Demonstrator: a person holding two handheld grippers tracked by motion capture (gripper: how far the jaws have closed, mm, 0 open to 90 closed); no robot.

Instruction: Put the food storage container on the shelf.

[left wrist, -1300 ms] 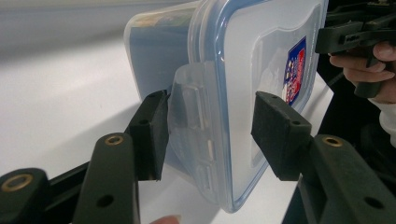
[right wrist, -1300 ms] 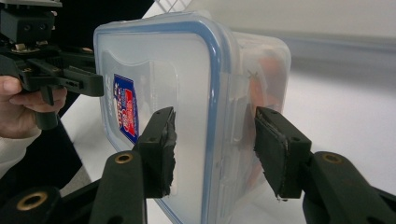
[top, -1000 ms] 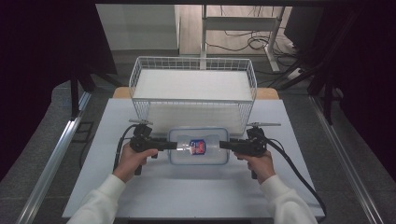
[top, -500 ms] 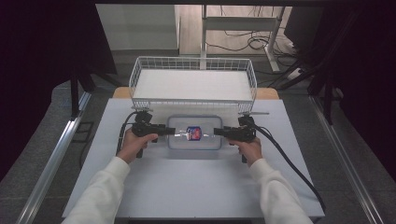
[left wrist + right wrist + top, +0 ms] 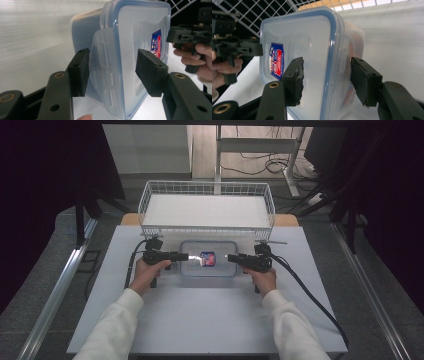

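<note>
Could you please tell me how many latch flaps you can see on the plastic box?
2: the left flap sits between the left tool's pads, the right flap between the right tool's. Others may be hidden.

Grey floor (image 5: 55, 245), dark curtains (image 5: 45, 175), white desk frame (image 5: 255, 145) behind.

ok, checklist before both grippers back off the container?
1. container resting flat on the table: ok.
2. left gripper released: its jaws have just been opening with the end flap between them. One pad is clear, the other sits close to the flap: cannot tell.
3. right gripper released: its jaws have just been opening and straddle the container's other end, gaps visible: ok.
4. lid seated all round: ok where visible.
5. End flap latched down: cannot tell.
6. Gap between the container and the wire basket: cannot tell.
</note>
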